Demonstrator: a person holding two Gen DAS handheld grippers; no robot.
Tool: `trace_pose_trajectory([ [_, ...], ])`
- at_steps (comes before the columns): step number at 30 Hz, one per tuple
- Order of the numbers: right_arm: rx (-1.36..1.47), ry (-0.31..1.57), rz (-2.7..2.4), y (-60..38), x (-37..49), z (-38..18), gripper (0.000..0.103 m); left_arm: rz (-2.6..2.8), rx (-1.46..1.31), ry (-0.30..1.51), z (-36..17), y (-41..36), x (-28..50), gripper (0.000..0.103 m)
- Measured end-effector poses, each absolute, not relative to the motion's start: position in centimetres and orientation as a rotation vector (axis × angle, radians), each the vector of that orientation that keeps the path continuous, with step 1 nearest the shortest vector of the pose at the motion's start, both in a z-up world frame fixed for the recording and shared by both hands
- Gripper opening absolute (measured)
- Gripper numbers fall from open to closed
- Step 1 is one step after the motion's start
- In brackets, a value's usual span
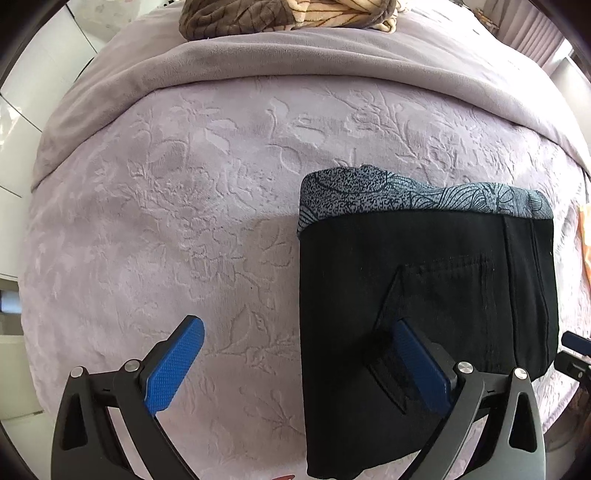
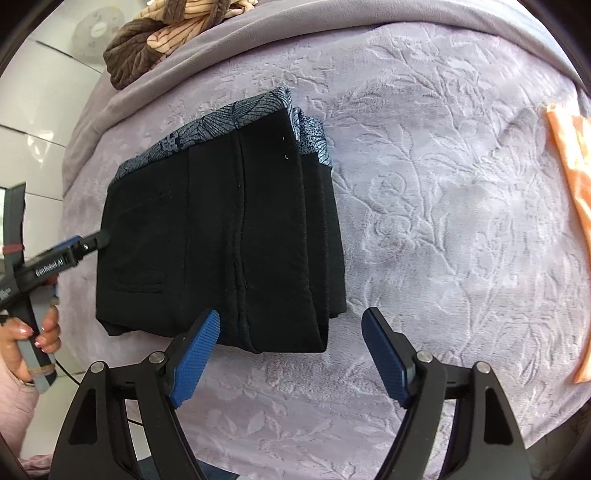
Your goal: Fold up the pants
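Note:
The black pants (image 1: 424, 280) lie folded into a compact rectangle on the lilac bedspread (image 1: 184, 206), with a grey patterned lining (image 1: 369, 192) showing along the far edge. They also show in the right wrist view (image 2: 221, 236). My left gripper (image 1: 299, 354) is open and empty, its right finger (image 1: 417, 362) resting over the pants' near left part, its left finger over the bedspread. My right gripper (image 2: 291, 350) is open and empty at the pants' near edge. The left gripper's tip (image 2: 92, 242) shows at the pants' left side.
A brown and cream leaf-patterned blanket (image 1: 288, 14) lies bunched at the far end of the bed. An orange cloth (image 2: 572, 206) lies at the right edge. A grey blanket fold (image 1: 258, 62) crosses the far side. White tiled floor (image 2: 37, 122) is to the left.

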State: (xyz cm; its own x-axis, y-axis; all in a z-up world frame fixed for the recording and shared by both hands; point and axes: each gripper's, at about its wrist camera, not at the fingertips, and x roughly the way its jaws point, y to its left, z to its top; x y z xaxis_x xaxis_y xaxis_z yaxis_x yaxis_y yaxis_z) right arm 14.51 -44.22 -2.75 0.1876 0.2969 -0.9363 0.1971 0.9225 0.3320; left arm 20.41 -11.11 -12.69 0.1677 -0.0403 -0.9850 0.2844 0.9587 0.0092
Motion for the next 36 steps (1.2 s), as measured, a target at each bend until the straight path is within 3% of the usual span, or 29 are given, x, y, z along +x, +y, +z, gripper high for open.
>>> trace_pose_trajectory([
  [36, 0.618, 1.445, 0.096, -47.6, 17.4, -6.3, 0.083, -0.365, 0.137, 1.491, -15.2, -11.3, 21.0, 0.103],
])
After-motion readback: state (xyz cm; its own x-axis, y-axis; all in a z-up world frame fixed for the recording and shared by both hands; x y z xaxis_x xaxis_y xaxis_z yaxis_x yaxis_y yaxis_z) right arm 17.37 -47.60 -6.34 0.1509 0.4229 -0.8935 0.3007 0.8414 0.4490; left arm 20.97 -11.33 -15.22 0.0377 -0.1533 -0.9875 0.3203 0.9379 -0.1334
